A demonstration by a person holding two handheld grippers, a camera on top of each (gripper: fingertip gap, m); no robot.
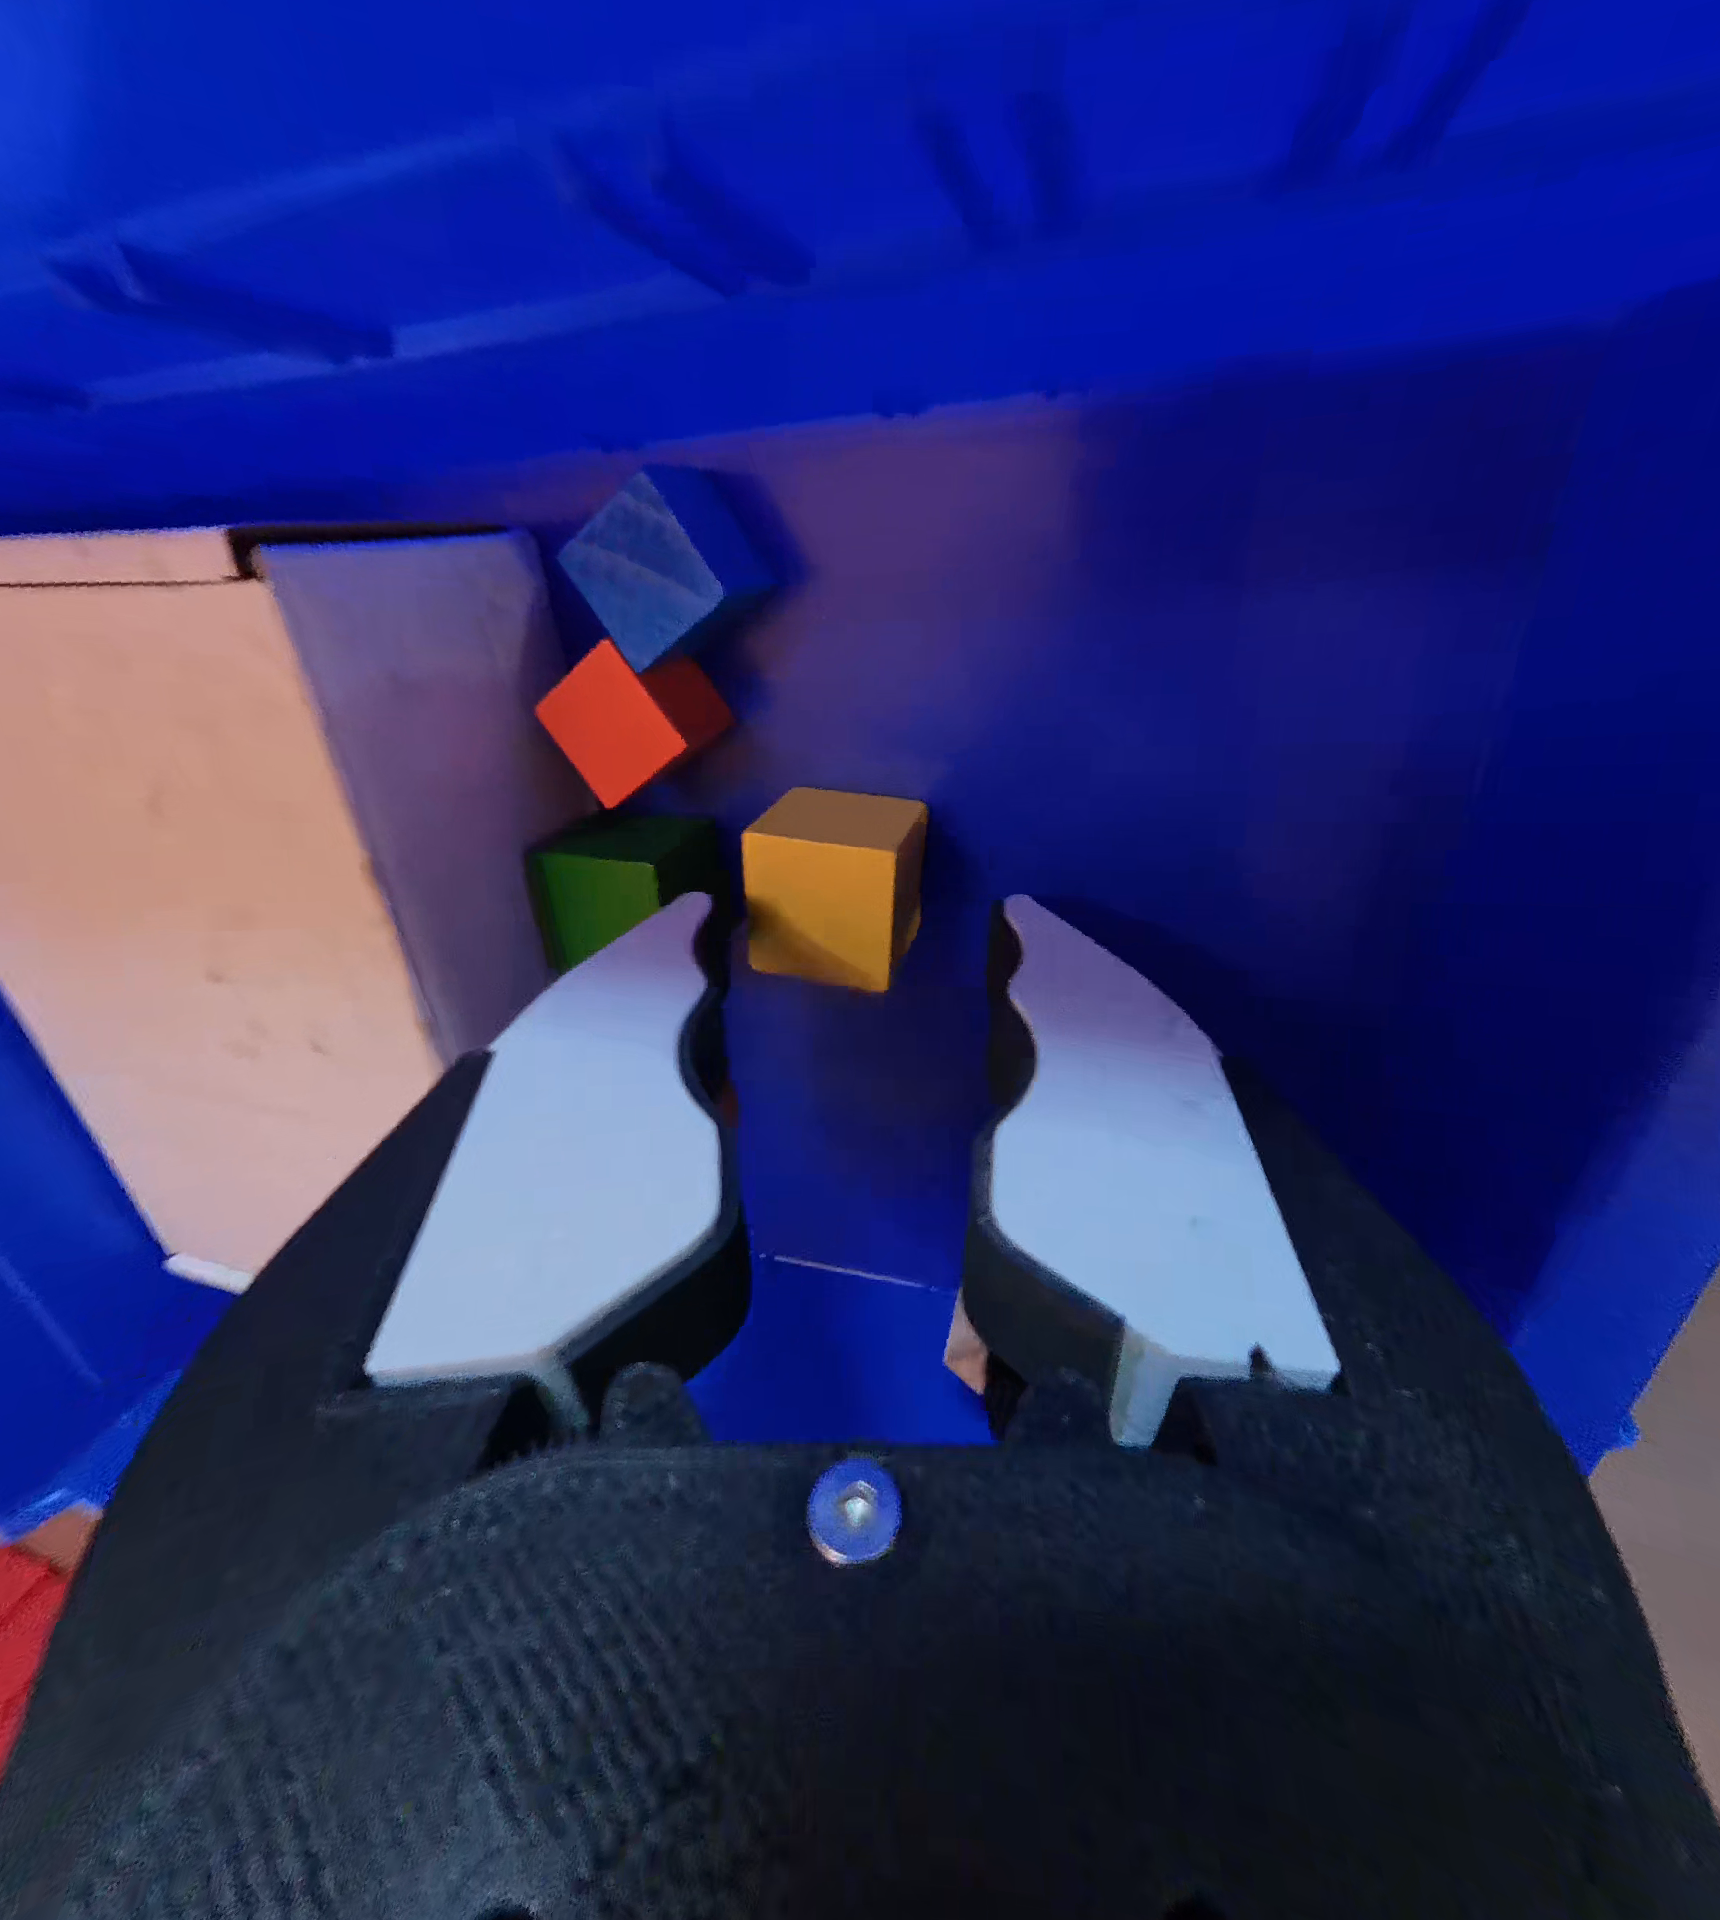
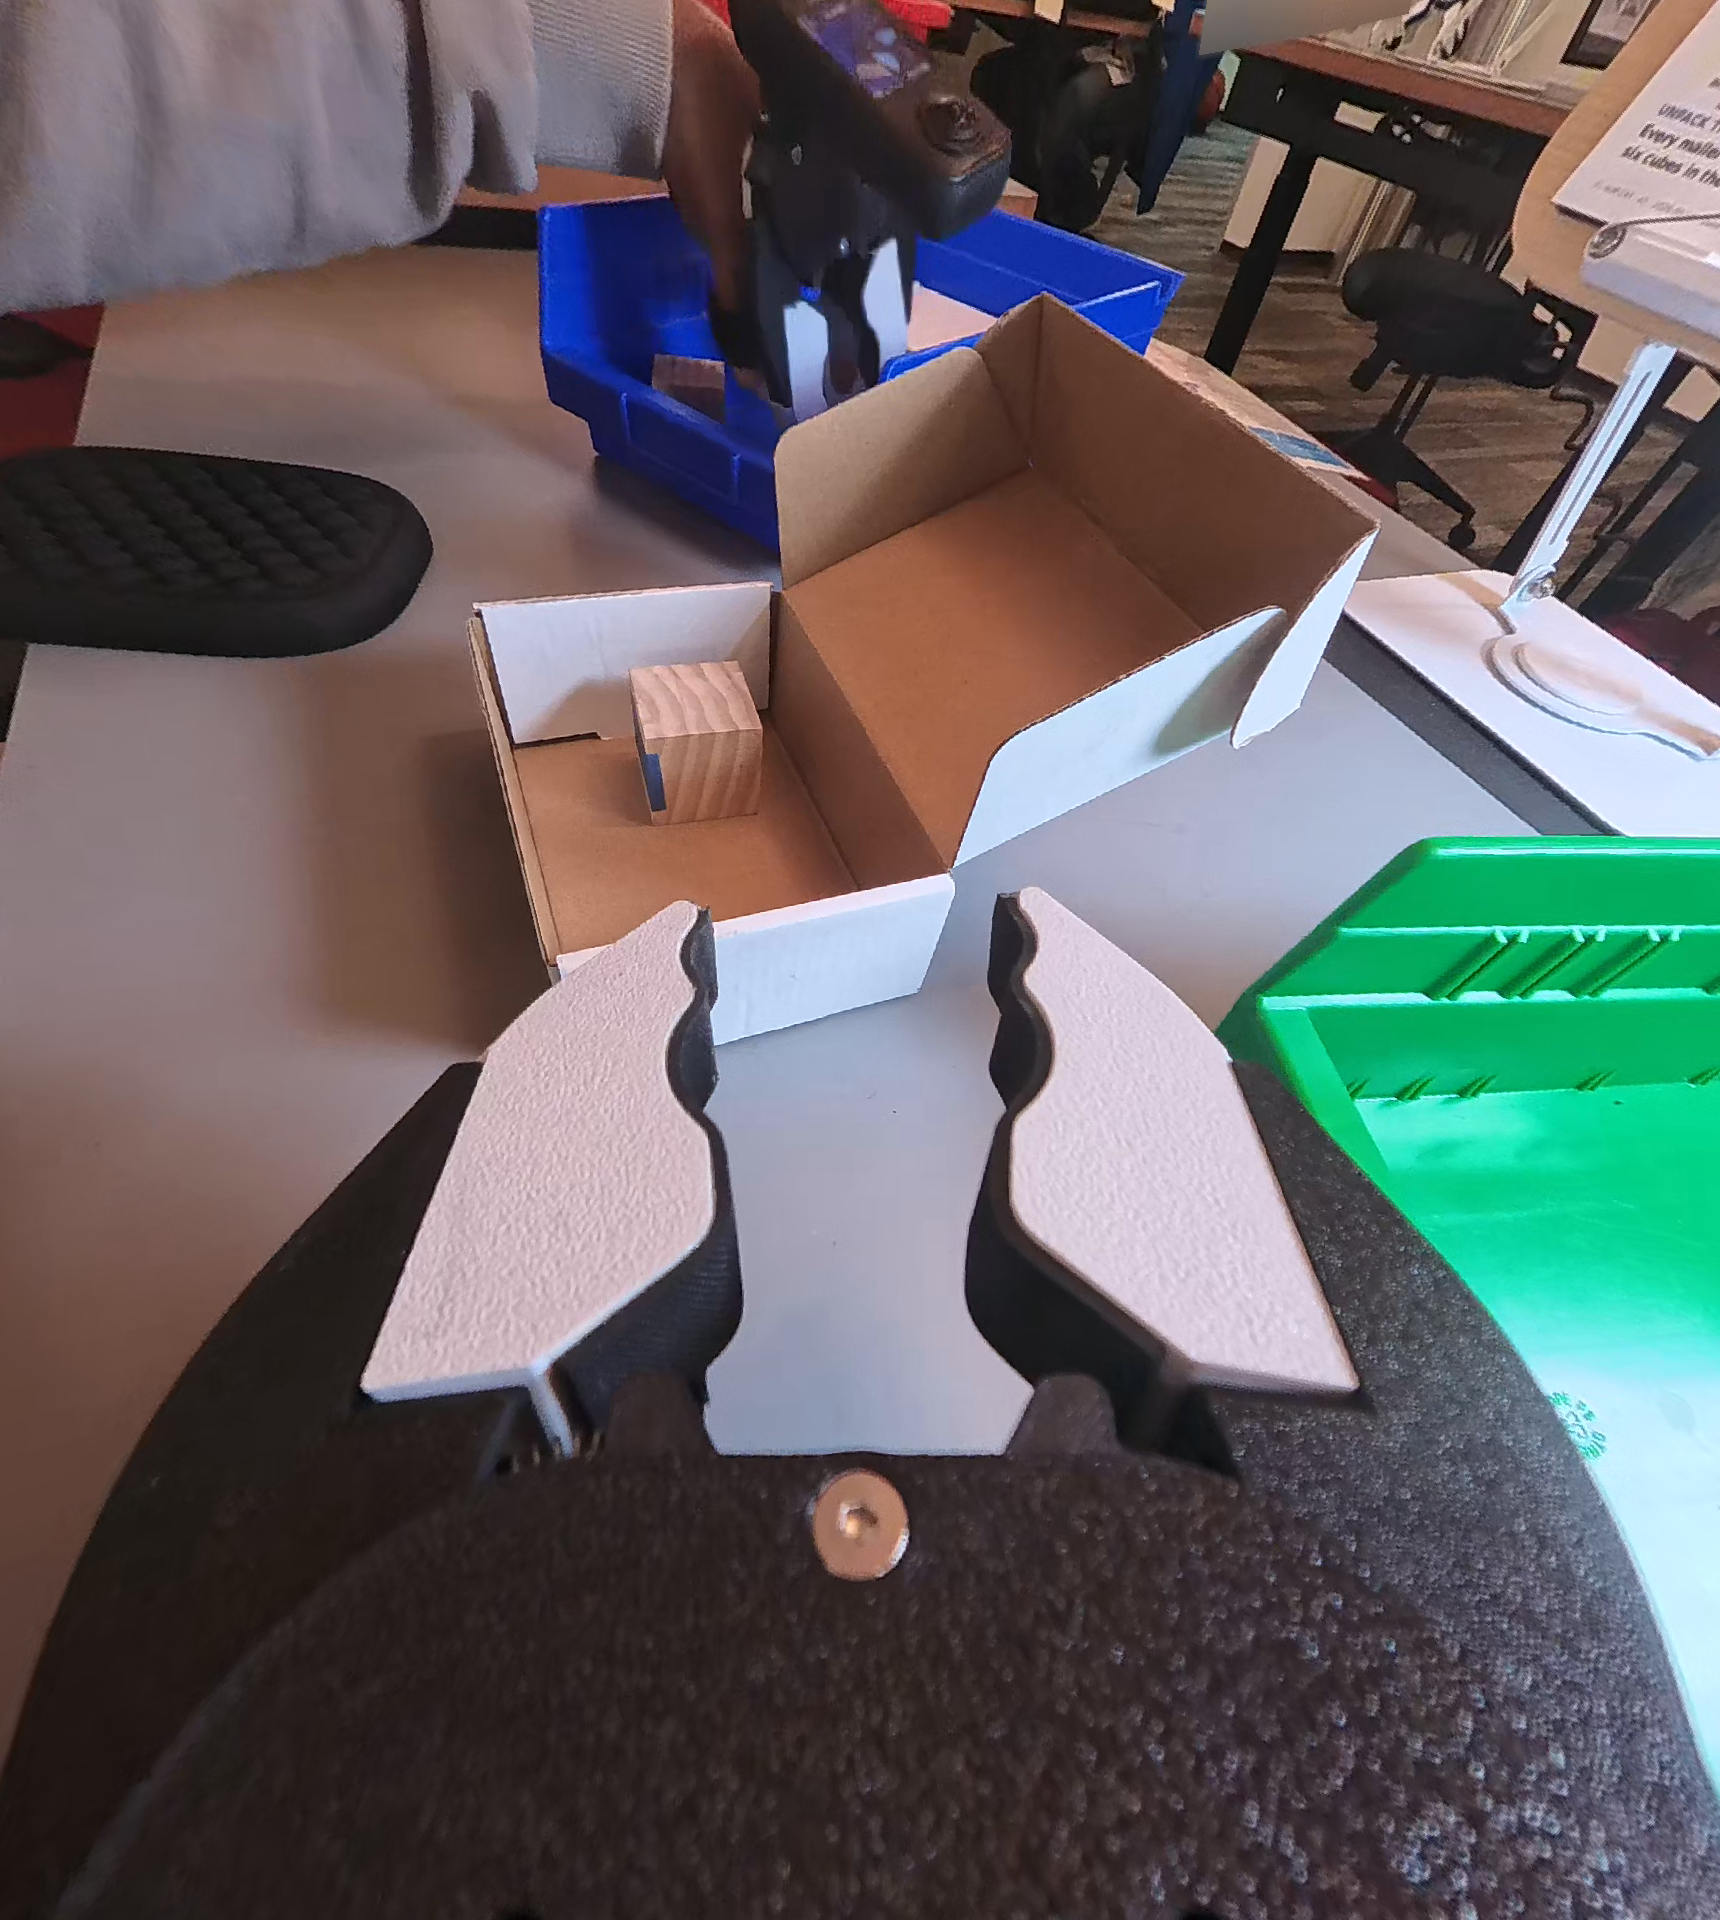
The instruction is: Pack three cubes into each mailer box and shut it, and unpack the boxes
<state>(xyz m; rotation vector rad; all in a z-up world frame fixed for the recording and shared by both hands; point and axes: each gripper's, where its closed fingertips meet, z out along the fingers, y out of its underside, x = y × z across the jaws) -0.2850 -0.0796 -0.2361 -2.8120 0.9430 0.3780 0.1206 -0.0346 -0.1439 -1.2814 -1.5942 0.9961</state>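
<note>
In the left wrist view my left gripper (image 1: 851, 920) is open and empty, reaching down into a blue bin (image 1: 1251, 727). Just past its tips lie a yellow cube (image 1: 830, 894) and a green cube (image 1: 607, 878), with a red cube (image 1: 627, 722) and a blue cube (image 1: 664, 566) farther in. A closed pale box (image 1: 129, 831) lies at the left in the bin. In the right wrist view my right gripper (image 2: 851, 920) is open and empty above the table, in front of an open white mailer box (image 2: 835, 945). One plain wooden cube (image 2: 700, 743) sits inside it. The left gripper (image 2: 835, 312) shows in the blue bin (image 2: 648, 416) behind.
A green bin (image 2: 1562, 1091) stands at the right of the right gripper. A black padded rest (image 2: 160, 545) lies at the left on the grey table (image 2: 264, 935). A white stand with a printed sheet (image 2: 1666, 364) is at the far right. A person's sleeve (image 2: 212, 135) is at the top left. The grippers' ends are close to 40 centimeters from one another. Between my left fingertips and the blue cube (image 1: 664, 566) there is roughly 6 centimeters.
</note>
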